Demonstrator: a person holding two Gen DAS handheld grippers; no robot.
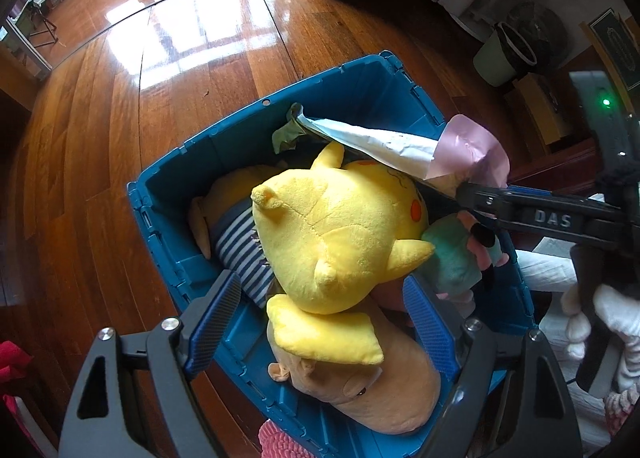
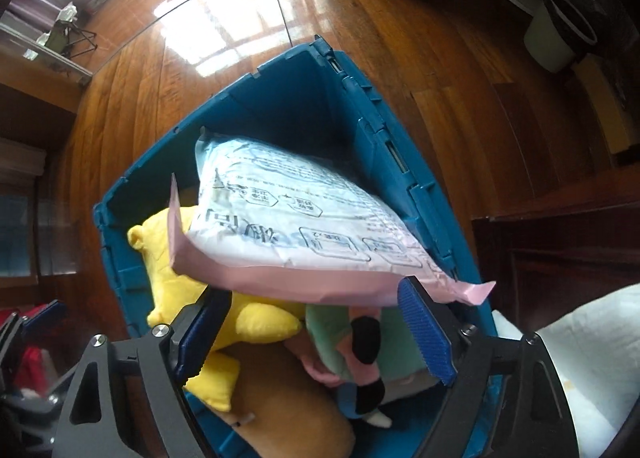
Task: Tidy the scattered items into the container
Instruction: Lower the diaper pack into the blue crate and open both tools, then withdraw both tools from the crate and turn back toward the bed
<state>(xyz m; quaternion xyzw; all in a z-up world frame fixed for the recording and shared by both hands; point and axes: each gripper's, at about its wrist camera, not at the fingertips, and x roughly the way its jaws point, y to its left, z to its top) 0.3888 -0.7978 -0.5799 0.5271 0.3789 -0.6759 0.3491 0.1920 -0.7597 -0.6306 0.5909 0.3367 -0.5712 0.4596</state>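
A blue plastic crate (image 1: 356,98) (image 2: 304,98) stands on the wood floor, holding a yellow plush (image 1: 340,226) (image 2: 176,258), a tan plush (image 1: 384,378), a striped plush (image 1: 240,246) and a green-pink plush (image 1: 456,258) (image 2: 352,334). A white and pink plastic package (image 2: 296,218) (image 1: 400,146) lies tilted on the plushes in the crate. My right gripper (image 2: 316,334) is open, fingers just below the package's pink edge; it also shows in the left wrist view (image 1: 464,190). My left gripper (image 1: 320,322) is open above the yellow plush.
A pale waste bin (image 1: 504,54) (image 2: 560,34) stands at the far right by dark furniture. White bedding (image 2: 580,358) lies at the right. Red items (image 1: 12,362) lie at the left edge. Glossy wood floor (image 1: 160,58) surrounds the crate.
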